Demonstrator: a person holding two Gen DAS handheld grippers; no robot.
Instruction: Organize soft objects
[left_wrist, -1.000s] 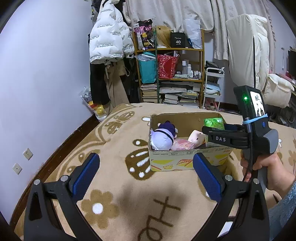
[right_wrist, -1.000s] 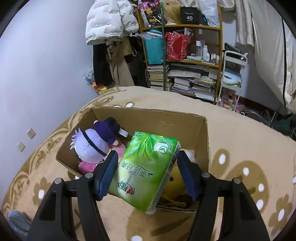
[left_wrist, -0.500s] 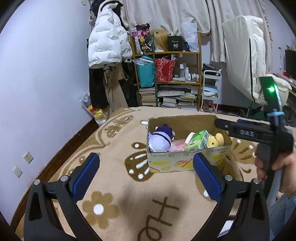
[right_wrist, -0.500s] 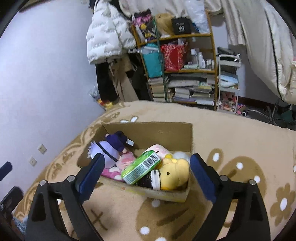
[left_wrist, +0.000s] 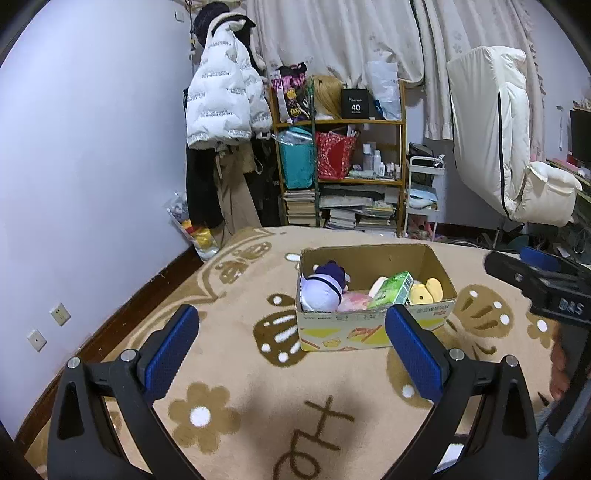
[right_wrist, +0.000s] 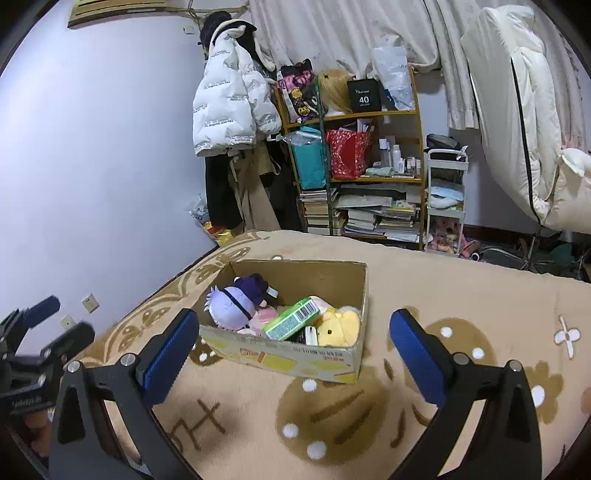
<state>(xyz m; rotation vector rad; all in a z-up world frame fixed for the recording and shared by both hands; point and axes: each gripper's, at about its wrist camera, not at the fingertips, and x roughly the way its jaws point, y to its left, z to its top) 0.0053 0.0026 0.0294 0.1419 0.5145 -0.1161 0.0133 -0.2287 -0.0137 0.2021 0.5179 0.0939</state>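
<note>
Now both grippers hang wide open and empty above the rug (left_wrist: 229, 373), the left gripper (left_wrist: 291, 350) and right gripper (right_wrist: 291, 354) each short of the box (right_wrist: 295, 356). Inside it lie the purple doll (right_wrist: 231, 308), the green tissue pack (right_wrist: 291, 319) and the yellow plush (right_wrist: 340, 326). The pack lies tilted across the toys, near the front wall. A careless reach could likely nudge it out or tip the light box.
</note>
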